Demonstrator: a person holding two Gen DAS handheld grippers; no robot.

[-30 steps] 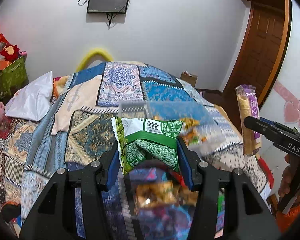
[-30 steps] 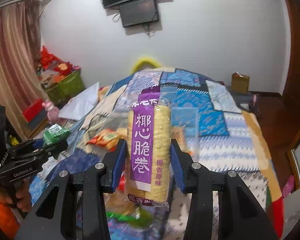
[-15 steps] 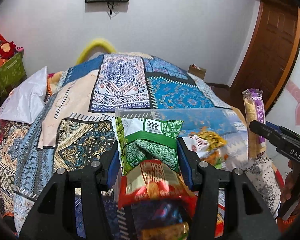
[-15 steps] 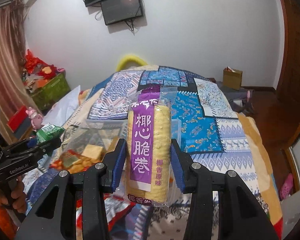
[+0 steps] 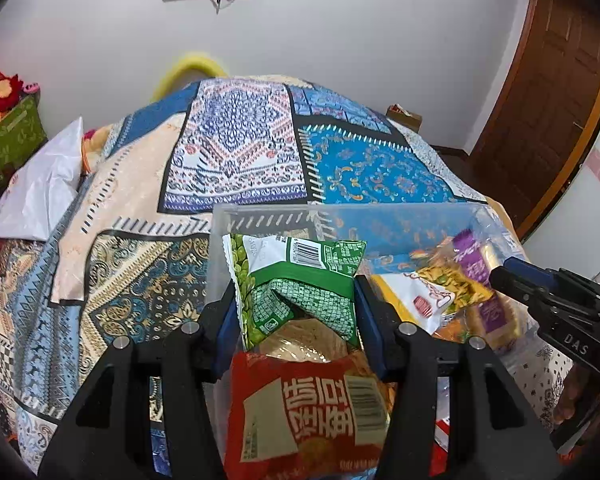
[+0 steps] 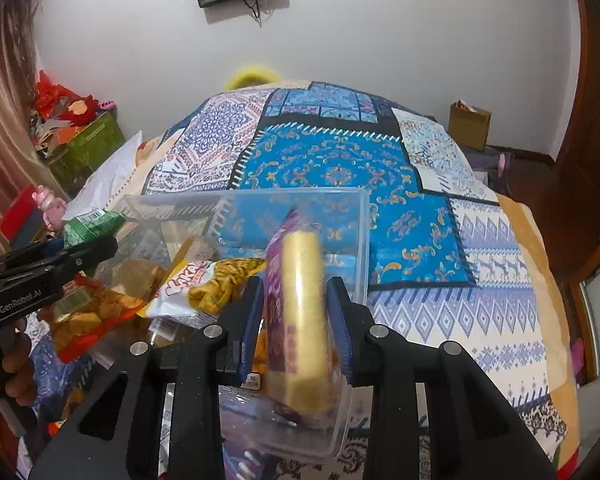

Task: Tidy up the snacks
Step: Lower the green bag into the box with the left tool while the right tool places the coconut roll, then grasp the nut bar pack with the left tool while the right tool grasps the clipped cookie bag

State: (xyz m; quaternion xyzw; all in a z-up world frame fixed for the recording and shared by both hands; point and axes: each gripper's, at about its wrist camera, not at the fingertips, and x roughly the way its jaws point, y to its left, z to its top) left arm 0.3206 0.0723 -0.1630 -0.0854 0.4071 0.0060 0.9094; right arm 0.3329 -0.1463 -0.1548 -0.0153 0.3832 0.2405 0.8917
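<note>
My left gripper (image 5: 296,304) is shut on a green pea snack bag (image 5: 296,276) and holds it upright over the near end of a clear plastic bin (image 5: 260,216). In the bin lie a red snack bag (image 5: 308,412) and a yellow and white bag (image 5: 432,292). My right gripper (image 6: 296,320) has a purple and yellow roll pack (image 6: 300,280) between its pads. Its jaws are closing on the pack, which leans left over the bin (image 6: 300,194). The left gripper (image 6: 96,248) with the green bag (image 6: 92,220) shows at the left of the right wrist view.
The bin stands on a bed under a patterned blue patchwork quilt (image 6: 340,168). A white pillow (image 5: 44,192) and a green box (image 5: 12,136) are on the left. A brown door (image 5: 548,92) is at the right, a small carton (image 6: 470,124) by the far wall.
Both grippers have come forward and down over the bin. The roll pack has tipped from upright to a lean, and the right jaws stand narrower around it.
</note>
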